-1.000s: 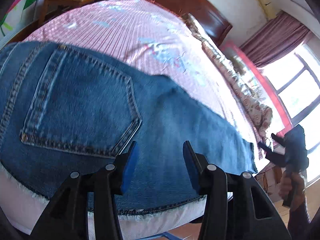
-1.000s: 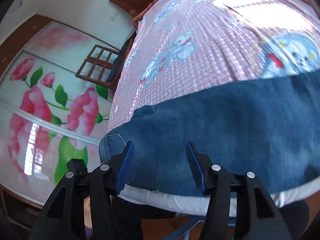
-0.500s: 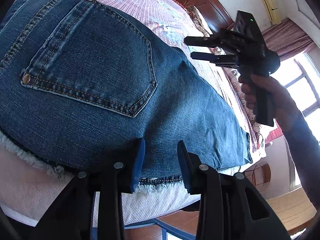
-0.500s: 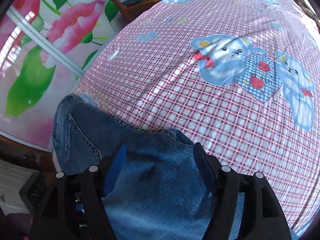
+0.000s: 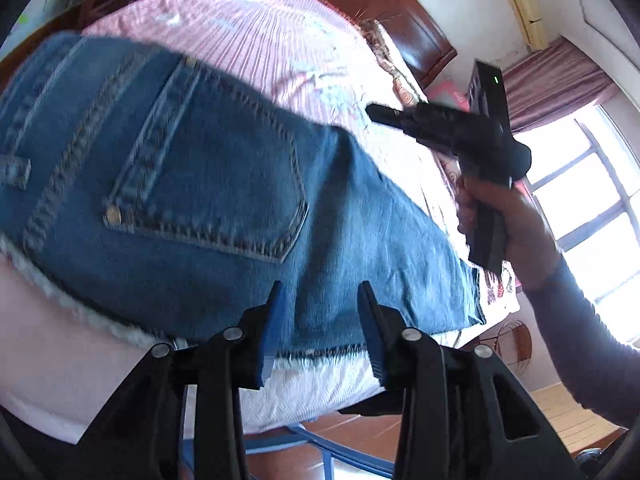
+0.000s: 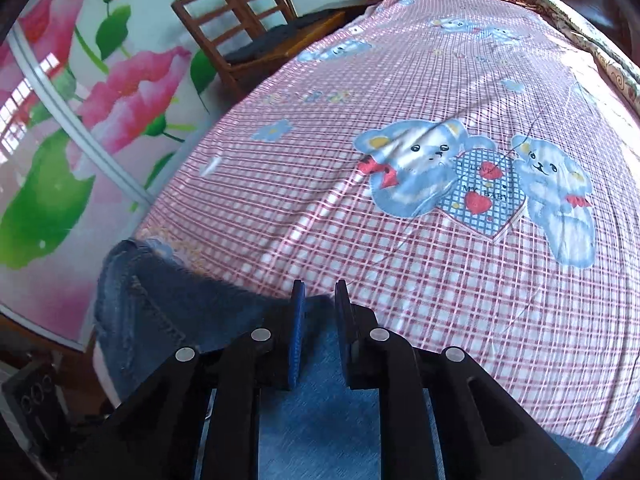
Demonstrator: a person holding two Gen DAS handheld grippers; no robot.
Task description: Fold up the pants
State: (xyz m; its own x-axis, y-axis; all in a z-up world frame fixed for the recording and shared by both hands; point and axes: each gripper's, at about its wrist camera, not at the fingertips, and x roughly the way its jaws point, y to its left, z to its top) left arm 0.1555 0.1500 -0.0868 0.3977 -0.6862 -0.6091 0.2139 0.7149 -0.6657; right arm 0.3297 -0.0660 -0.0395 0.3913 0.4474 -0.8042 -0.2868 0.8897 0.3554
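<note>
Left wrist view: jeans [image 5: 224,200] lying flat on bed [image 5: 280,40], back pocket [image 5: 208,168] facing up. Long way running from waist at left to leg end at right, along near bed edge. Left tongs [image 5: 320,320] spread wide, hanging just over frayed edge, holding nothing. Right tongs [image 5: 380,114] hanging above jeans.

Right wrist view: right tongs [image 6: 318,300] nearly pressed together, small gap showing, over far edge of jeans [image 6: 168,312]. Cannot tell if pinching cloth. Checked bear sheet [image 6: 400,220] lying beyond.

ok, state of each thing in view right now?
jeans: flat on the bed, back pocket up, frayed hem at the near edge
left gripper: jaws open, over the hem
right gripper: jaws nearly shut, above the denim
bedsheet: spread, mostly smooth
chair: upright beside the bed
</note>
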